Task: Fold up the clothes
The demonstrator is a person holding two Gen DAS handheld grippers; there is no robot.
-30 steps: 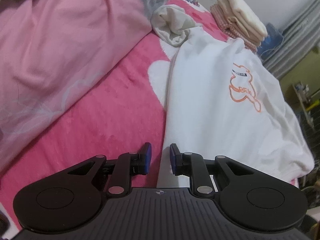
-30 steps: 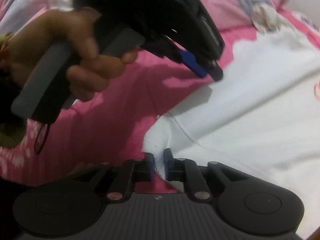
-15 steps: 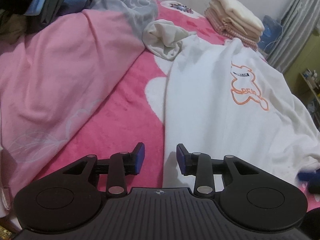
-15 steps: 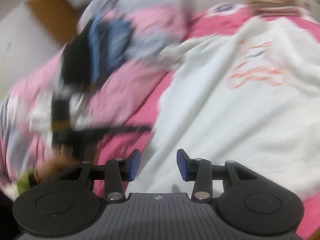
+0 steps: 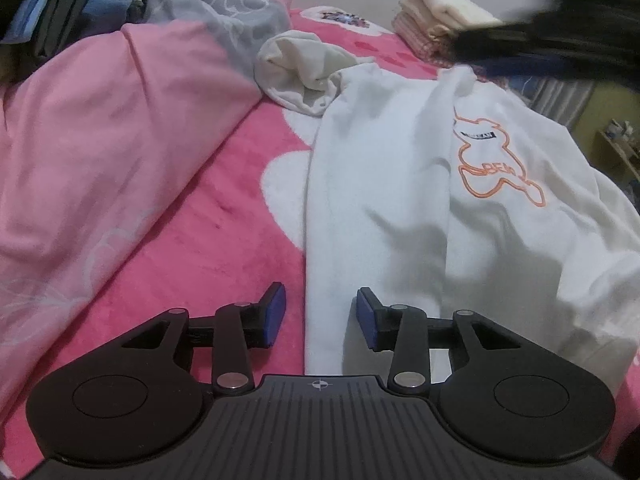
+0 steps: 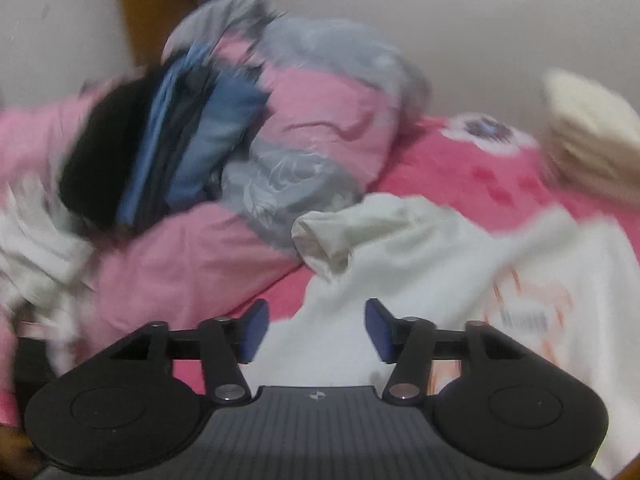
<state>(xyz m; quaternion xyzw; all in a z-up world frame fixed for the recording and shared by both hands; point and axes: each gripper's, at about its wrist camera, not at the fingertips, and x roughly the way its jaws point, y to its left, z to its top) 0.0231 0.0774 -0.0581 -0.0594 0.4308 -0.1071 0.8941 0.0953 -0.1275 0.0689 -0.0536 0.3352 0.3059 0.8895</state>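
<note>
A white sweatshirt [image 5: 400, 200] with an orange bear outline lies spread on the pink bed cover [image 5: 208, 240], its cream hood [image 5: 304, 68] bunched at the far end. My left gripper [image 5: 320, 314] hovers over the sweatshirt's near left edge, jaws opening, nothing pressed between the pads. My right gripper [image 6: 316, 330] is lifted above the sweatshirt [image 6: 420, 280] near the hood [image 6: 352, 232], jaws opening and empty. In the left wrist view the right gripper [image 5: 560, 52] is a dark blur at the upper right.
A pink and grey duvet [image 5: 100, 120] is heaped along the left. Dark and blue clothes [image 6: 168, 140] are piled on it. A folded stack of cream and checked cloth [image 5: 436, 16] sits at the far end of the bed. A curtain [image 5: 560, 100] hangs at the right.
Both grippers have opened; the right one let go of the sweatshirt's corner, rose and swung toward the hood. The left gripper shifted a little and its view now shows more of the bed.
</note>
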